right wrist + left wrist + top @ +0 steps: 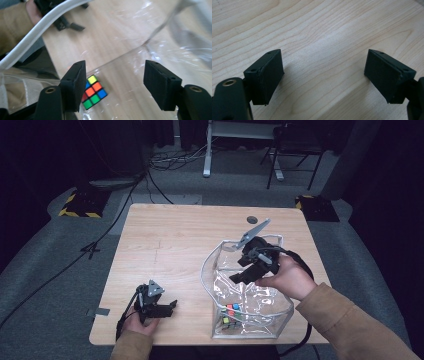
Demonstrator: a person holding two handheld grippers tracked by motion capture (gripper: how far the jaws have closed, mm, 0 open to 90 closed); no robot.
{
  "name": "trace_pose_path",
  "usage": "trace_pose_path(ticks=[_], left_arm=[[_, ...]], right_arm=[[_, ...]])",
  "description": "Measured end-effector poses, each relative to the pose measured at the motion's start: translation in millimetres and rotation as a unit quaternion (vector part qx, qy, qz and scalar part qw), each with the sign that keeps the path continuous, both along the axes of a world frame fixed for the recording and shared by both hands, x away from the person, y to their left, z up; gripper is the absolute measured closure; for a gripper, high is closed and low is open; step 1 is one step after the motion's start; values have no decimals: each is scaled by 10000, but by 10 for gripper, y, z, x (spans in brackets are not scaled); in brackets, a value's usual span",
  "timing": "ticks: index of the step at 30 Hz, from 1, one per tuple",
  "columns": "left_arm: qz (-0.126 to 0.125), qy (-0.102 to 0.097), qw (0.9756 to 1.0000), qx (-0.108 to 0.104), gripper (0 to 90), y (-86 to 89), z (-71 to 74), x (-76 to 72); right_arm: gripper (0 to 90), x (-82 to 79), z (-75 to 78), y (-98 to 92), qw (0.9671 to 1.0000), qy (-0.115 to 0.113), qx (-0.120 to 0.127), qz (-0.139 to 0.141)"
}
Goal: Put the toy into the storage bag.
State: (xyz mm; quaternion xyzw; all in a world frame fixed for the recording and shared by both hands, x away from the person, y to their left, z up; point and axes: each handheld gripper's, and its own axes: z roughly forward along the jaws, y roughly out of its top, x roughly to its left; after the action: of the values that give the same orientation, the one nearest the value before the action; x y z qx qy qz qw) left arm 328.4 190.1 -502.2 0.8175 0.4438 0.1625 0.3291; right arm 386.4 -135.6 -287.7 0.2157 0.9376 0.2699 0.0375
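Step in hand: by the look of it, a puzzle cube [230, 314] has just been dropped into a clear plastic bag [260, 317], and the right tongs [243, 270] are above it with nothing in them.
Near edge, left: the left tongs [170, 307] rest on the counter [170, 240] in the person's left hand [139, 321]; the left gripper view looks down on bare wood between jaws spread wide and empty.
Near edge, right: the cube lies flat on the bottom of the bag, in the corner nearest the person; in the right gripper view it sits just beside the left jaw, below the tongs and not touched by them.
Right tongs: jaws apart, holding nothing, held over the open mouth of the bag by the right hand [287, 279].
Bag: stands open on the counter, its white rim [40, 30] curving round the top.
Far side: floor with cables [175, 157] and chair legs [292, 167].
Next move, as I judge it: draw the right tongs clear of the rim without snagging the plastic; then the bag could be closed or shifted, which would want both tongs.
Count: one cube, one bag, two tongs, one counter.
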Motion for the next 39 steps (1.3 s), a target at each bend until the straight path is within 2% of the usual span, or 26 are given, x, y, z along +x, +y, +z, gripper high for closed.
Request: trace_pose_path(ticks=[7,12,19,22,26,31,35,39], left_arm=[[-121,-18,9999,-22,161,104,-4,2],[-77,-10,10000,-14,161,171,-4,16],[-79,-5,10000,-22,161,184,-6,16],[-95,-18,10000,17,160,193,0,11],[-104,14,9999,11,159,197,0,6],[-172,-9,9999,4,158,241,-5,-23],[-172,30,9998,-30,159,288,-3,-43],[-160,-25,9999,16,158,295,-1,-42]], right_arm=[[350,61,161,-369,9978,-351,262,-505],[348,89,249,-640,9947,-446,372,-854],[347,116,372,-1044,9867,-568,575,-1411],[347,131,398,-1192,9838,-612,691,-1539],[347,152,418,-1408,9782,-619,814,-1806],[345,162,398,-1624,9725,-624,851,-2078],[344,161,344,-1746,9700,-594,857,-2196],[337,170,290,-1842,9669,-626,720,-2365]])
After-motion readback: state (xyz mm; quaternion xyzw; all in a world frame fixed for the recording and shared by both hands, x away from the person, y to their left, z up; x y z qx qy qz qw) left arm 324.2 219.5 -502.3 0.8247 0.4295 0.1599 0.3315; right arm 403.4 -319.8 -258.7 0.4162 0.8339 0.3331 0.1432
